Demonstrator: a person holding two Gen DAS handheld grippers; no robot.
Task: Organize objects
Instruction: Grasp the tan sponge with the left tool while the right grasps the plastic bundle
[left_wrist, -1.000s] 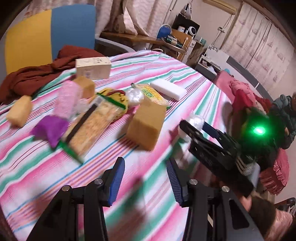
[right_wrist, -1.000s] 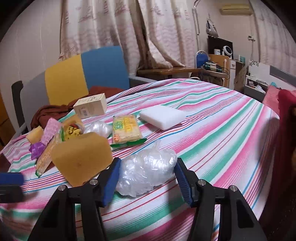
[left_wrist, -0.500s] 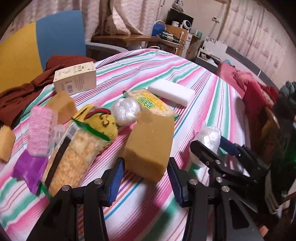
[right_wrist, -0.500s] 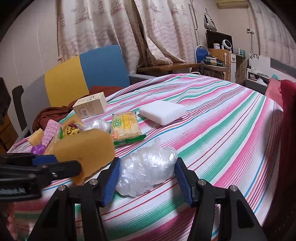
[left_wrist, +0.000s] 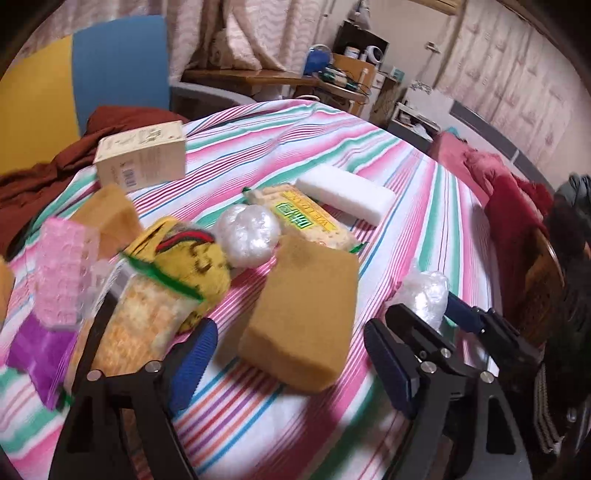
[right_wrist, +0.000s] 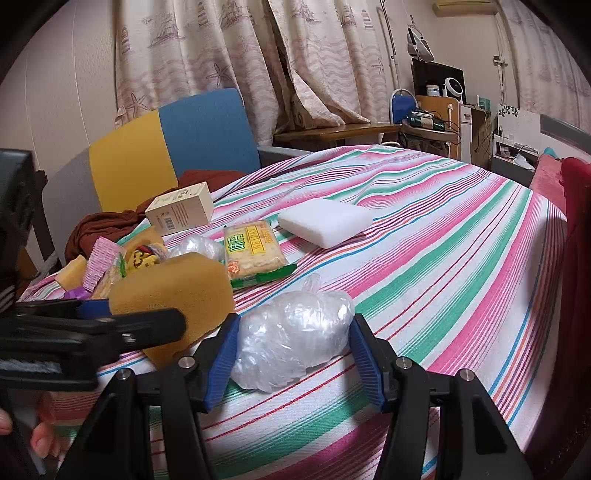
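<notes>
The tan sponge block (left_wrist: 303, 317) lies on the striped counter (left_wrist: 424, 206), between the spread fingers of my left tool (left_wrist: 291, 363), whose jaws have just been opening, neither pad touching it. Just beside it, my right tool (right_wrist: 291, 354) clamps the crumpled clear plastic bag (right_wrist: 291, 338).

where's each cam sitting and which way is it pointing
Left wrist: on the left gripper, angled down at the brown sponge; its own open fingers show, plus the right gripper.
Right wrist: on the right gripper, facing the chair, fingers around the plastic bag; a fingertip shows.
Shared: sponge, bag, cracker pack.
</notes>
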